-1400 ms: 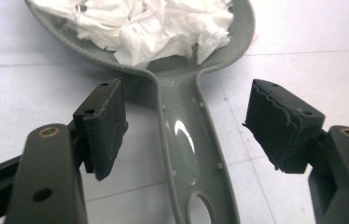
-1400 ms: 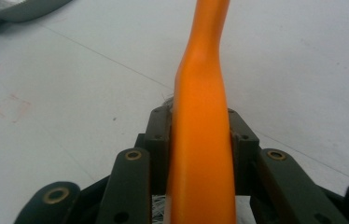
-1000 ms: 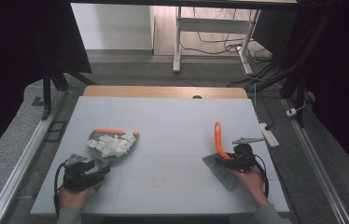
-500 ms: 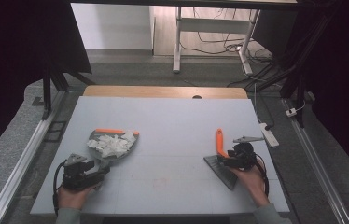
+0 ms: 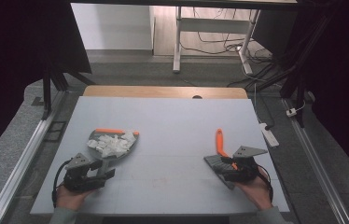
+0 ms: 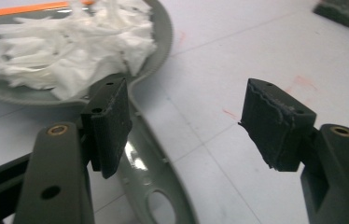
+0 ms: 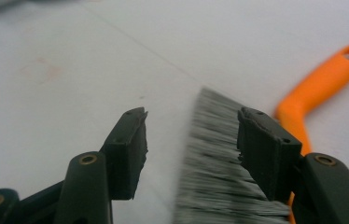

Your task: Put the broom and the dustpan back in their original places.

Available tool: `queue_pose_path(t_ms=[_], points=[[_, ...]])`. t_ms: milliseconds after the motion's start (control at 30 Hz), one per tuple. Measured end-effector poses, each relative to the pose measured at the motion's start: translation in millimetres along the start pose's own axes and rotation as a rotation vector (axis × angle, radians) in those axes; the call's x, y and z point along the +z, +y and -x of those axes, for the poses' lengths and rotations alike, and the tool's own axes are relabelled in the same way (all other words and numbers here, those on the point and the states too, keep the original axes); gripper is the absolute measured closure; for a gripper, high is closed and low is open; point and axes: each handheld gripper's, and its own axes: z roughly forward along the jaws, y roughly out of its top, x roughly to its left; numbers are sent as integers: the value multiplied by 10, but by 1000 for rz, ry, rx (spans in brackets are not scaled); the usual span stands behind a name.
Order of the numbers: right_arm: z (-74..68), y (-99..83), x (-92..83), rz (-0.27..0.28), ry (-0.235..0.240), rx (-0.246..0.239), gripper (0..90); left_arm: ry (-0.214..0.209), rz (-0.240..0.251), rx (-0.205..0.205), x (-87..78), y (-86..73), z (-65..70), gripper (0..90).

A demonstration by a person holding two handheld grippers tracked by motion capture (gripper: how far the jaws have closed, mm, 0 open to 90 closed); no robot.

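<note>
Overhead, the grey table (image 5: 172,126) is carrying a dustpan (image 5: 99,150) heaped with white paper scraps (image 5: 112,142) at its left and an orange-handled brush (image 5: 219,148) lying at its right. The left gripper (image 5: 101,171) is hovering with jaws apart, the dustpan's handle (image 6: 151,172) lying beneath them. The right gripper (image 7: 189,140), jaws just opened, is standing released with the bristles (image 7: 214,168) between its pads.

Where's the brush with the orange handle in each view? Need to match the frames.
High view: the brush lies right of centre on the table, bristles toward the right gripper, orange handle pointing away.
Left gripper view: a dark grey corner with an orange fleck at the top right edge, probably its head.
Right gripper view: grey bristles low centre, orange handle at right.
Shared landmark: the white tabletop.
</note>
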Motion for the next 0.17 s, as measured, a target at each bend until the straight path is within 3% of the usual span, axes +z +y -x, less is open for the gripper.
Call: queue_pose_path(t_ms=[167], points=[[-55, -20, -5, 30, 36, -47, 439, -12, -15, 3, 27, -1, -14, 336]])
